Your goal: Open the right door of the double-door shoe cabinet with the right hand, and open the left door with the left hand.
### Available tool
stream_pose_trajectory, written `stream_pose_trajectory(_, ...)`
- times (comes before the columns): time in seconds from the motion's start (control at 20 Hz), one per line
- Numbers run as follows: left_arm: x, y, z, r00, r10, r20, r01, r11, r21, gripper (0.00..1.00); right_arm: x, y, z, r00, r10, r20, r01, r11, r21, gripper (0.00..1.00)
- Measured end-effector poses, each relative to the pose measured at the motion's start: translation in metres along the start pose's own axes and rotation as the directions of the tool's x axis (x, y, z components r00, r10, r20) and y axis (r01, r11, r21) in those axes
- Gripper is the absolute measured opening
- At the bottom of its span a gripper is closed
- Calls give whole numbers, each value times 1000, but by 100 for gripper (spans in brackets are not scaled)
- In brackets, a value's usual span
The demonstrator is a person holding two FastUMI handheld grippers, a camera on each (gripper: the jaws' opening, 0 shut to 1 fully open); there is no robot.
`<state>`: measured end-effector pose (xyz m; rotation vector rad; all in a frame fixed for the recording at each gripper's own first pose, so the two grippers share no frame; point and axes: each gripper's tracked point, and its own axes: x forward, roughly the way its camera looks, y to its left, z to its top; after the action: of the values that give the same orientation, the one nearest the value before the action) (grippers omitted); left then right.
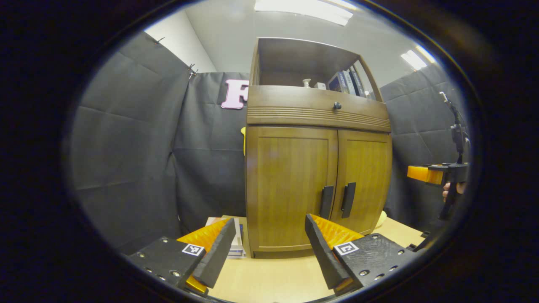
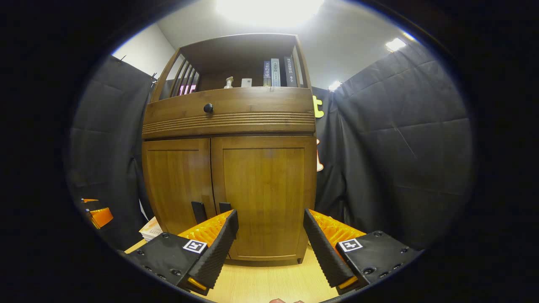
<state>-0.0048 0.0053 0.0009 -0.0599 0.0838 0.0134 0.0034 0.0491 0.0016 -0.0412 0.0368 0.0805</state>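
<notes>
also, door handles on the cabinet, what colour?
Black door handles, both alike, on brown wood doors; clearest in the left gripper view.

The booth is being enclosed by black quilted cloth [image 1: 134, 139], which is hanging in panels on every side and is being pinned at the seams. Above the cloth, a white wall [image 1: 179, 40] and a pale ceiling [image 2: 349, 38] are being shown. The room is being lit by bright ceiling lights [image 1: 305, 9], one glaring directly overhead [image 2: 269, 10]. A light wooden table [image 1: 273, 273] is being used as the base surface.
</notes>
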Motion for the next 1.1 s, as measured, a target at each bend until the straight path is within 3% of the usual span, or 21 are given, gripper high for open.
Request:
stream_pose_trajectory(0.1, -1, 2, 0, 1000, 12, -8, -12, 1000, -12, 95, 9, 5, 0, 1000, 14, -24, -13, 999, 31, 98)
stream_pose_trajectory(0.15, -1, 2, 1, 1000, 19, -7, -19, 1000, -13, 95, 16, 6, -1, 999, 23, -34, -21, 998, 51, 93)
stream_pose_trajectory(0.2, 0, 2, 1, 1000, 24, -6, -24, 1000, -11, 95, 21, 9, -1, 999, 28, -42, -25, 997, 69, 98)
stream_pose_trajectory(0.35, 3, 4, -2, 998, 51, -29, -51, 999, -3, 95, 41, 20, -1, 998, 46, -53, -41, 995, 90, 98)
stream_pose_trajectory(0.8, 2, 7, -5, 993, 91, -72, -93, 995, -36, 95, 95, 67, -4, 992, 112, -49, -109, 992, 62, 98)
stream_pose_trajectory(1.1, 3, 11, -11, 989, 109, -104, -115, 992, -54, 95, 125, 101, -33, 984, 142, -110, -141, 990, 18, 98)
